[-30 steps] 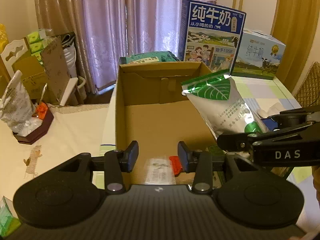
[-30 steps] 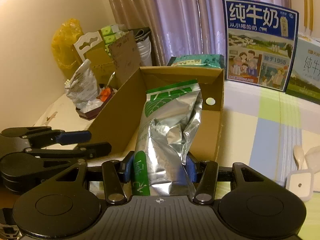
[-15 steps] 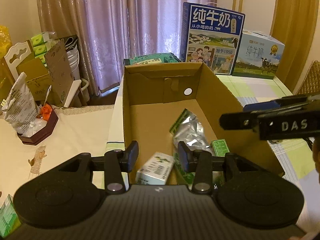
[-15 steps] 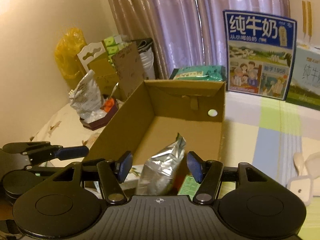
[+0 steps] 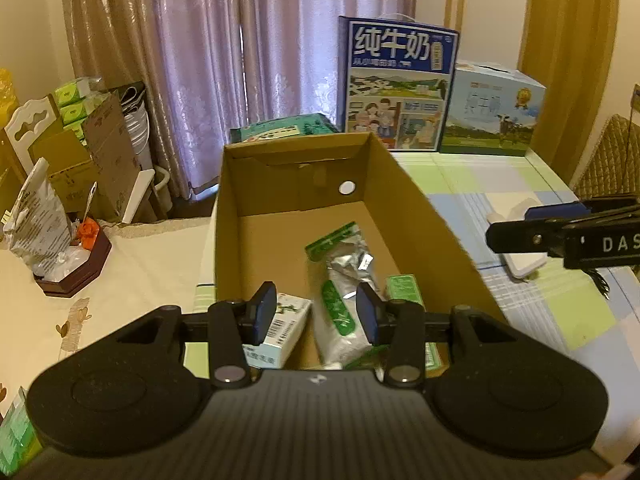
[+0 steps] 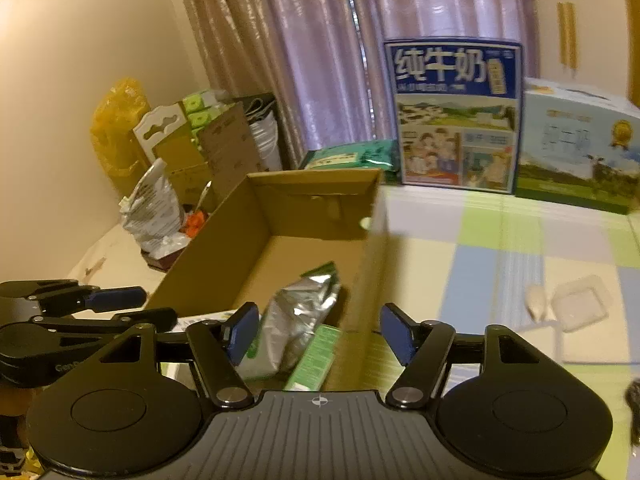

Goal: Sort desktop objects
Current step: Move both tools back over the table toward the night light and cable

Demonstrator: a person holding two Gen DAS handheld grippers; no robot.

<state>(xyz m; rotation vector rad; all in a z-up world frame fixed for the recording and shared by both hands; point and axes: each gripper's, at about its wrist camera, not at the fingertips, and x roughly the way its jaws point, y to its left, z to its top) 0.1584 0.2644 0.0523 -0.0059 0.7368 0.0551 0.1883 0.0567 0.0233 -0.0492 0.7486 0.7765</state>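
An open cardboard box (image 5: 420, 208) (image 6: 224, 240) stands on the table. On its floor lies a silver and green foil pouch (image 5: 346, 276) (image 6: 296, 320), with a white carton (image 5: 280, 332) to its left and a small green box (image 5: 404, 290) (image 6: 316, 356) to its right. My left gripper (image 5: 316, 316) hovers open at the box's near end, nothing between its fingers. My right gripper (image 6: 320, 336) is open and empty over the box's near right corner; in the left wrist view it juts in from the right (image 5: 560, 236).
A checked cloth (image 6: 500, 240) covers the table. White plastic pieces (image 6: 580, 304) (image 5: 524, 260) lie right of the box. A blue milk carton case (image 5: 396, 80) (image 6: 456, 116), a pale blue case (image 5: 492, 108) and a green pack (image 5: 280, 130) stand behind. Clutter and a wooden tray (image 5: 76, 260) sit at left.
My right gripper opened and let the foil pouch fall into the box, then drew back to the right. The left gripper lifted slightly and stayed open.
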